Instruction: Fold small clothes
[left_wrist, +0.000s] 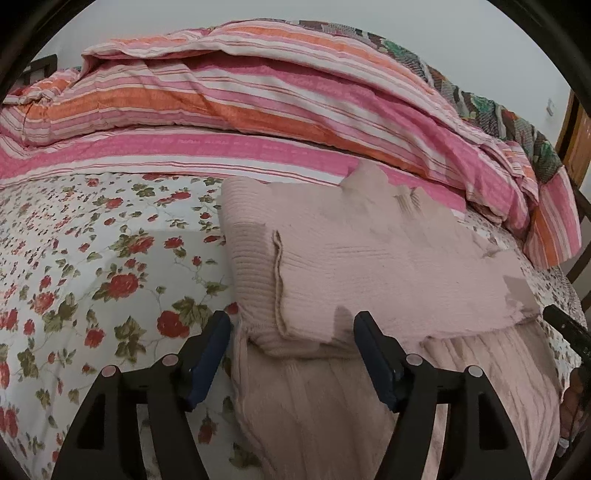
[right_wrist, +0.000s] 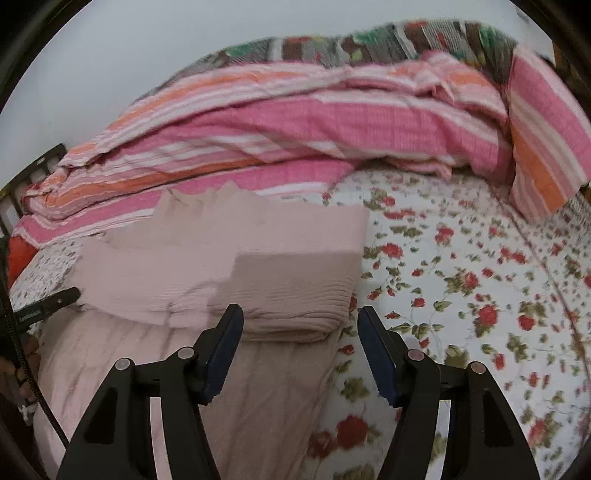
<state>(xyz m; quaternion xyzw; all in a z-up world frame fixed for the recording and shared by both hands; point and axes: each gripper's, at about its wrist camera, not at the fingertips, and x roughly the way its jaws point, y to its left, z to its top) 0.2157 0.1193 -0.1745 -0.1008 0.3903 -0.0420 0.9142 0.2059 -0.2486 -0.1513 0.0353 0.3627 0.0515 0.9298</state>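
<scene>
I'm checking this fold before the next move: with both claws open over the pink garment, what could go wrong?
The folded upper part of the pink garment lies loose, held by neither the left claw nor the right claw, so it may slip open. The striped quilt crowds the far edge, so a pull could snag it.

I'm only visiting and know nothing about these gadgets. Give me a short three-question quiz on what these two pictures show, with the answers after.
1. True or false: the left gripper is clamped on the pink garment.
2. What lies bunched along the far side of the bed: A) a striped pink and orange quilt, B) a stack of towels, C) a row of plain white pillows?
3. Fill in: the garment rests on a bedsheet printed with red ____.

Key
1. False. Its jaws stand open, with cloth between them but not pinched. The right gripper is open too.
2. A.
3. Roses (red flowers with green leaves).
</scene>
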